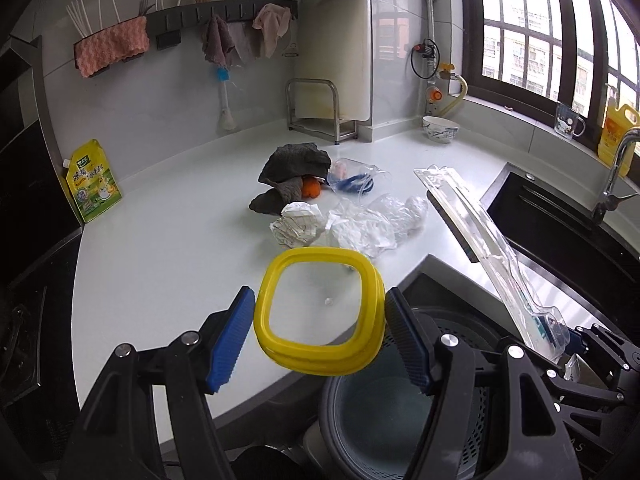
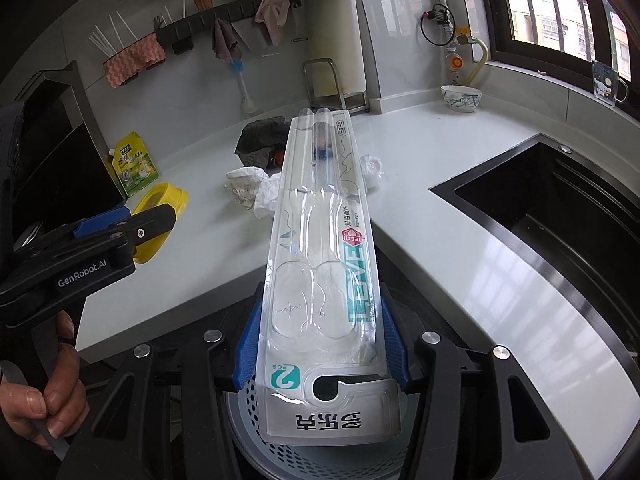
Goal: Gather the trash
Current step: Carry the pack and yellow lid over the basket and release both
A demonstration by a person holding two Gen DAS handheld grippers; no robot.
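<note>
My left gripper (image 1: pixel 320 332) is shut on a yellow-rimmed clear lid (image 1: pixel 320 312), held at the counter's front edge above a grey perforated trash bin (image 1: pixel 380 412). My right gripper (image 2: pixel 322 348) is shut on a long clear toothbrush blister pack (image 2: pixel 320 264), held over the same bin (image 2: pixel 312 456); the pack also shows in the left wrist view (image 1: pixel 480 240). On the white counter (image 1: pixel 160 240) lie crumpled paper (image 1: pixel 298 220), crumpled clear plastic (image 1: pixel 380 220), a dark grey cloth (image 1: pixel 292 176), an orange object (image 1: pixel 312 189) and a clear package with blue inside (image 1: pixel 352 178).
A black sink (image 2: pixel 560 208) with a faucet (image 1: pixel 616 168) lies to the right. A green-yellow pouch (image 1: pixel 92 180) leans at the left wall. A bowl (image 1: pixel 440 129), cutting board in a rack (image 1: pixel 332 80), glass mug (image 1: pixel 568 120) and yellow bottle (image 1: pixel 616 132) stand at the back.
</note>
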